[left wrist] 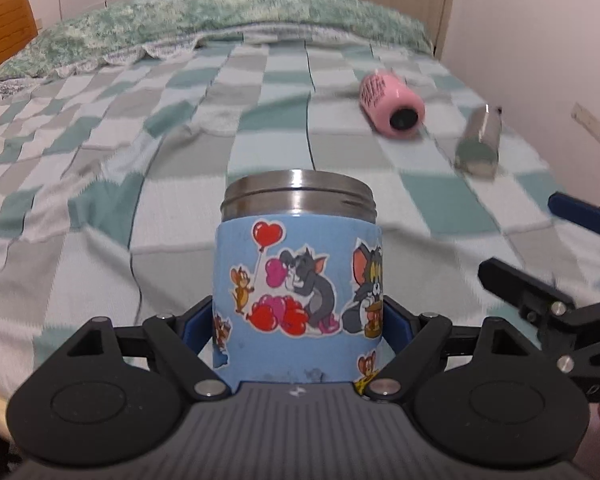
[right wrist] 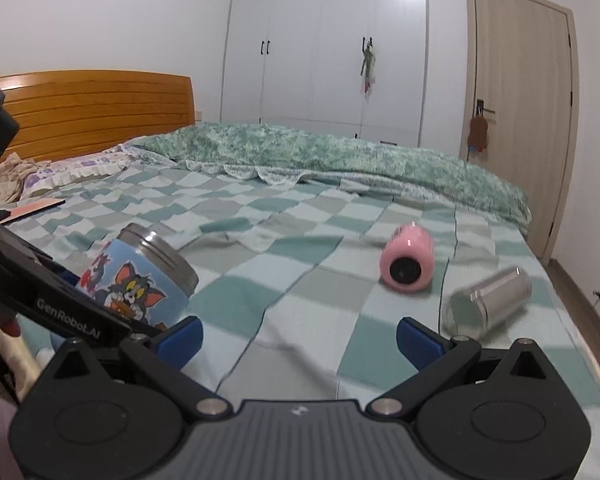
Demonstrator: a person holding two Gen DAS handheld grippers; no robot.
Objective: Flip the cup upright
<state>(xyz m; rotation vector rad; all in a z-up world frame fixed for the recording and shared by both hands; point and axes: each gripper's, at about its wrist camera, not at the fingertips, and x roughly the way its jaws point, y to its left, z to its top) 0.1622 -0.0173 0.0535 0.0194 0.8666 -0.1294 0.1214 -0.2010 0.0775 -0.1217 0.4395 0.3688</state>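
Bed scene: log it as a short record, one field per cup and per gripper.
blue cartoon-sticker steel cup: clamped in left gripper, steel rim pointing away from the camera
pink cylindrical cup: lying on its side on checked bedspread
plain silver steel cup: lying on its side, right of the pink one
right gripper: open, holding nothing

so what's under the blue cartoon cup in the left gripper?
Under the blue cartoon cup, clamped in the left gripper: only checkered bedspread. The cup's base and any contact with the bed are hidden by gripper bodies.
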